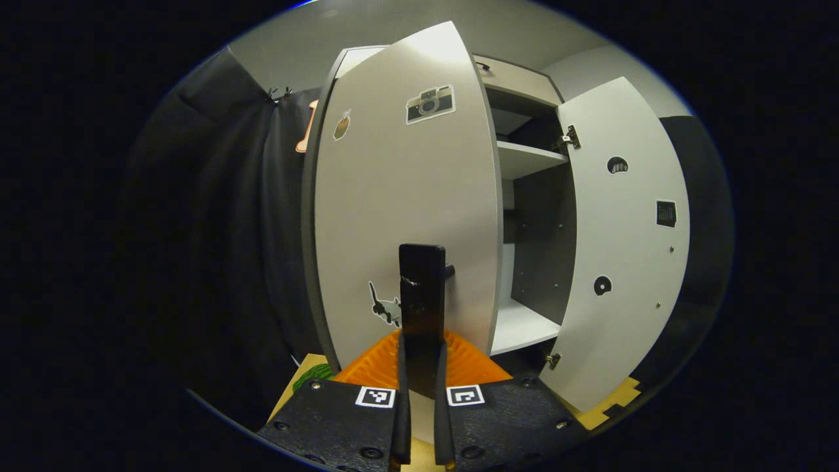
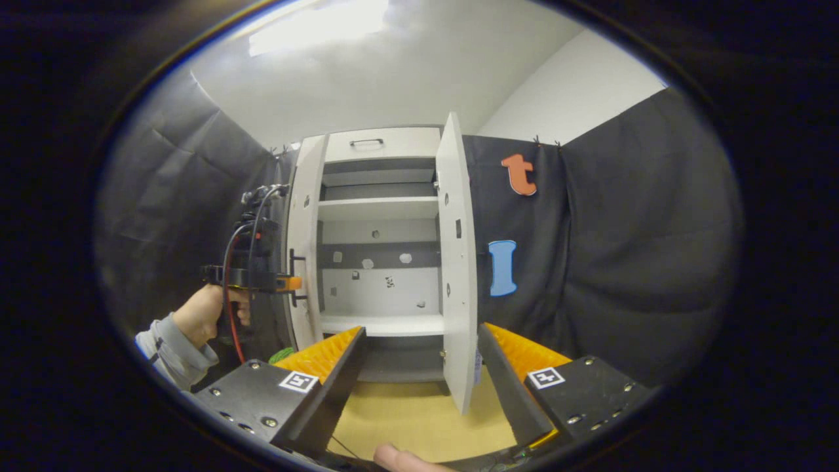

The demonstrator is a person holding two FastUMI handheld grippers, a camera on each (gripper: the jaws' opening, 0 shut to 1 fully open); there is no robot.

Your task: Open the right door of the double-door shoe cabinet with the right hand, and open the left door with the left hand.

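Looking along the left gripper [image 1: 420, 367] in the left gripper view, its fingers are pinched on the dark handle [image 1: 422, 295] of the left door [image 1: 406, 216], which stands swung well out from the cabinet [image 1: 524, 160], with the right door [image 1: 623, 249] wide open beyond; the likely fault is the narrow handle slipping from the grip if the pull leaves the door's arc. In the right gripper view, the right gripper [image 2: 419, 367] hangs spread and empty, back from the cabinet, its far finger near the right door's edge and liable to knock it.

No readable text or numbers, picture stickers on left door [image 1: 406, 216], square coded markers on gripper bodies
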